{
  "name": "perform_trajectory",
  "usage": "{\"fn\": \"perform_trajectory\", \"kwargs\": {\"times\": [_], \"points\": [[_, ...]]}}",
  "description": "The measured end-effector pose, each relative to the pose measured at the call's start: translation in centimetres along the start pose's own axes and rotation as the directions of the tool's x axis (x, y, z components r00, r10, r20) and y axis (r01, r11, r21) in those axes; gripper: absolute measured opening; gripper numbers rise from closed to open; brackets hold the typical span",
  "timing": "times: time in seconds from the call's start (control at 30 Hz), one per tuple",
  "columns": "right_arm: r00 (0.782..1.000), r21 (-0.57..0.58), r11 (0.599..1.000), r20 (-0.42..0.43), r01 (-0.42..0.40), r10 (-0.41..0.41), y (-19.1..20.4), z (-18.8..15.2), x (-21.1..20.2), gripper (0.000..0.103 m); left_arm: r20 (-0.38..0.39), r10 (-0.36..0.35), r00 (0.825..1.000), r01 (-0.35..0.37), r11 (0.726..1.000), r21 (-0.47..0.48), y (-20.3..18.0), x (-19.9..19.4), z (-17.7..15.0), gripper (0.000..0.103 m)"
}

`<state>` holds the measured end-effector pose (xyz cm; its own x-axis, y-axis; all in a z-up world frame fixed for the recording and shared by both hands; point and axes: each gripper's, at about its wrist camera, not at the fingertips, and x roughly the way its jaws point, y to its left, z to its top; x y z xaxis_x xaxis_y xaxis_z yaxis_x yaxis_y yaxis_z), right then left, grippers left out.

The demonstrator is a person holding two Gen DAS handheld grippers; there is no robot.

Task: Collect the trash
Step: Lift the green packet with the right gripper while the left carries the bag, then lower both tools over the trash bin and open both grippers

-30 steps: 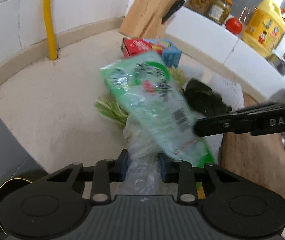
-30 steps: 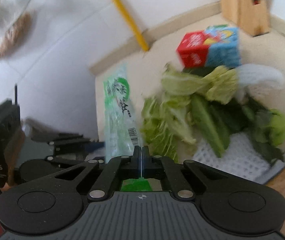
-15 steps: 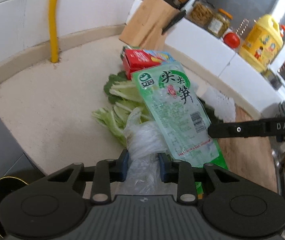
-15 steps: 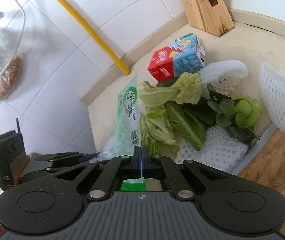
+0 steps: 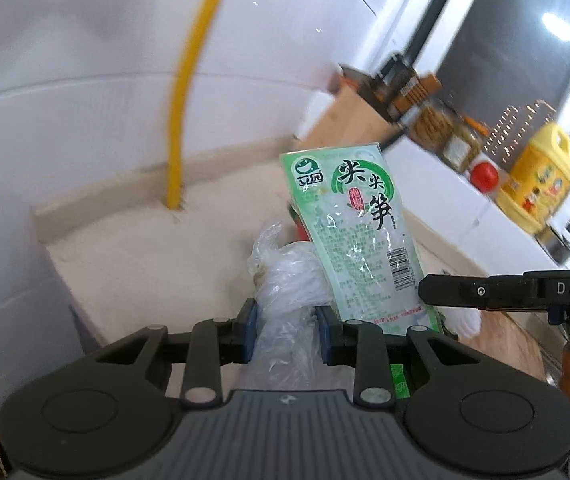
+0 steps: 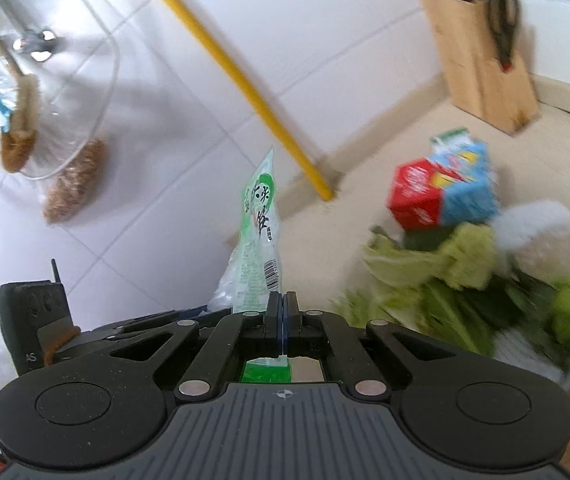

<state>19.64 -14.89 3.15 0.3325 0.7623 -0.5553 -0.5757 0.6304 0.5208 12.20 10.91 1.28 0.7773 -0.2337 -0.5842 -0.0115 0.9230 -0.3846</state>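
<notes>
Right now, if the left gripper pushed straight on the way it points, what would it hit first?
Past the clear plastic bag the left gripper holds, probably the green snack packet, pinched by the right gripper; depth is unclear.

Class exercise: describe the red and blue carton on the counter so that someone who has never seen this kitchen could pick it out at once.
Start at the yellow pipe running down the white tiled wall to the counter. To its right, in front of the wooden knife block, lies a heap of leafy greens. The carton sits at the heap's far edge: the only boxy thing, with one red face and one blue.
</notes>
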Motion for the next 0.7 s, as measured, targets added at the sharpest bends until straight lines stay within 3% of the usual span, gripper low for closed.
{"fn": "perform_trajectory", "kwargs": {"times": [0.17, 0.37, 0.7], "points": [[0.998, -0.039, 0.997, -0.015, -0.069, 0.068, 2.4, 0.9, 2.5, 0.001, 0.059, 0.081, 0.995, -0.078, 0.996, -0.045, 2.7, -2.6, 0.4, 0.025], [0.985, -0.067, 0.985, -0.079, -0.158, 0.153, 5.5, 1.1, 7.2, 0.001, 0.084, 0.205, 0.975, -0.194, 0.973, -0.122, 6.6, -5.5, -0.5, 0.025], [0.952, -0.099, 0.966, -0.221, -0.238, 0.212, 10.9, -1.1, 15.7, 0.001, 0.037, 0.401, 0.915, -0.38, 0.89, -0.251, 13.0, -8.1, -3.8, 0.025]]}}
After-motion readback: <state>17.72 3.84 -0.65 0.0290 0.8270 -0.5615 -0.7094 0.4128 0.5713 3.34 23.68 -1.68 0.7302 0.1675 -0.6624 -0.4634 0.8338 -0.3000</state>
